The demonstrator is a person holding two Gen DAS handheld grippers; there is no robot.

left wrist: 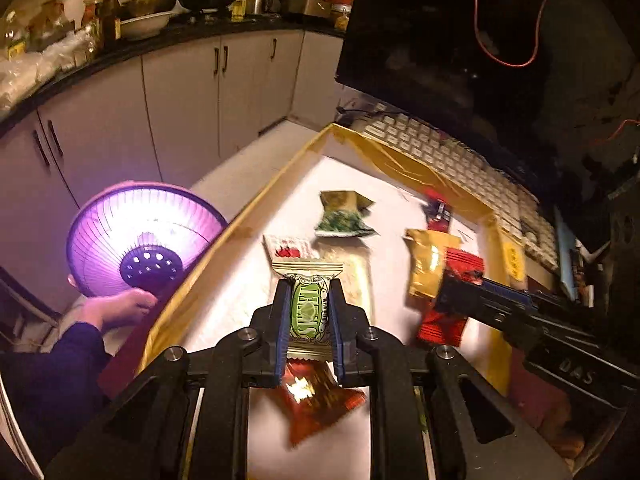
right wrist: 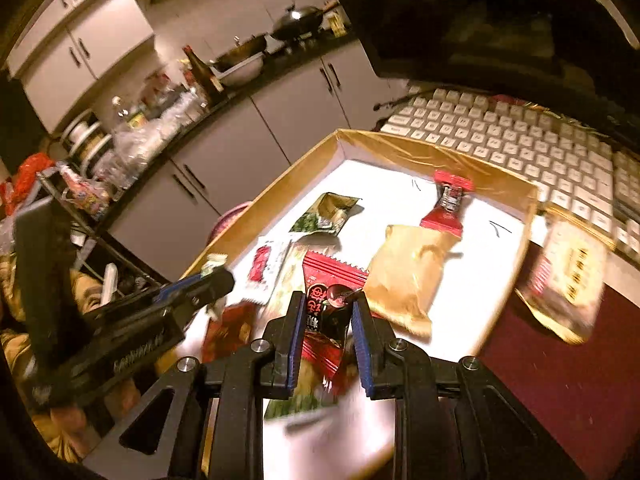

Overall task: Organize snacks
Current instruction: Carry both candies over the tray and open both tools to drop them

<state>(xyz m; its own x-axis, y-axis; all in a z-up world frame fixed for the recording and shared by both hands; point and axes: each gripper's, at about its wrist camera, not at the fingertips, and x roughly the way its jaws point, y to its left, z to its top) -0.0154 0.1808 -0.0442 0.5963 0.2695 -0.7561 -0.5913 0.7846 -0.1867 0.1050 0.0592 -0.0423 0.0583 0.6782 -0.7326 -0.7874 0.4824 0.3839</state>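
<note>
Two packets clamped: my left gripper [left wrist: 309,312] pinches the green snack [left wrist: 307,312], my right gripper [right wrist: 326,320] the red snack [right wrist: 326,316]; carry both level toward the purple basket [left wrist: 140,240].

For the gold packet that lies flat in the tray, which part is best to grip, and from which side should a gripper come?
Grip the gold packet at its near crimped end, coming low from the front. It lies flat, so its broad face offers no hold. Its far end touches the red packet. Both the left gripper and the right gripper already hold packets.
</note>
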